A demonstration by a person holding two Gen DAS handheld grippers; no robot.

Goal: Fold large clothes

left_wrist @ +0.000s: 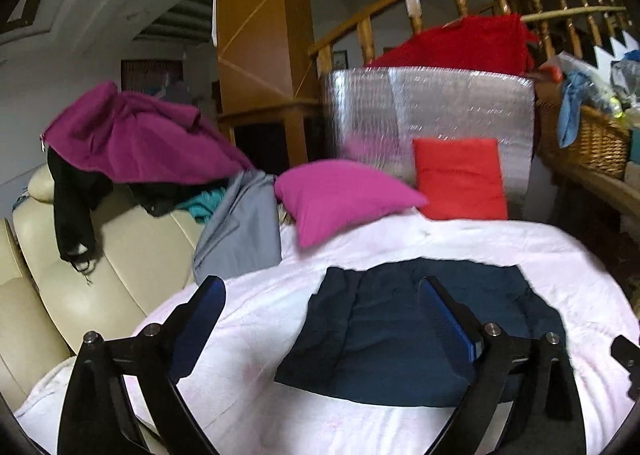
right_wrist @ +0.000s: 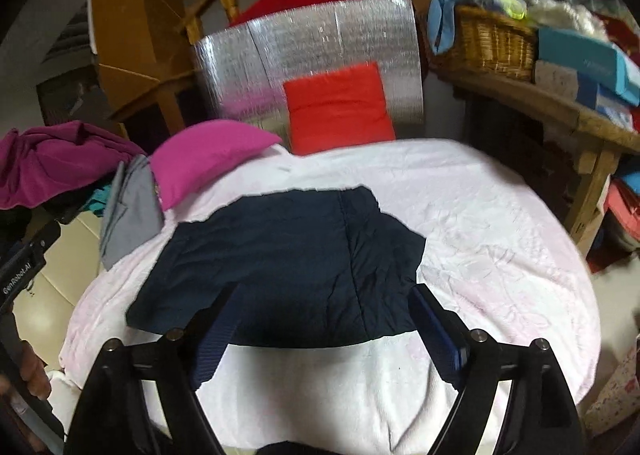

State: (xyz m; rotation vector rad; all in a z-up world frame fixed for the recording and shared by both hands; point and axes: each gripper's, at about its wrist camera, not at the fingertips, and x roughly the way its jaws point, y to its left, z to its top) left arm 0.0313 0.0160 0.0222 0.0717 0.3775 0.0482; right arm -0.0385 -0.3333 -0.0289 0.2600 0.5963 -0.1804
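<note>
The dark navy garment lies folded into a compact, roughly rectangular bundle on the pale pink cover of the bed, sitting in the lower middle of both views. Its edges look squared off and it rests flat, which suggests to me that this piece is about done and has been left there on purpose, in the clear middle of the bed where there is room to work.

The left gripper hangs above the near edge of the bed with its jaws spread wide and nothing between them; the blue pads frame the garment without touching it. The right gripper stands the same way in its own view, jaws well apart, empty, hovering over the front edge of the bundle.

At the upper left of the left wrist view, a magenta garment is draped over the back of a cream sofa, with black, teal and grey clothes heaped beneath it and spilling toward the bed. That pile looks like the stock waiting for folding, kept to one side so the bed stays free. A magenta cushion and a red cushion are pushed to the far end against a silver foil panel, out of the way.
</note>
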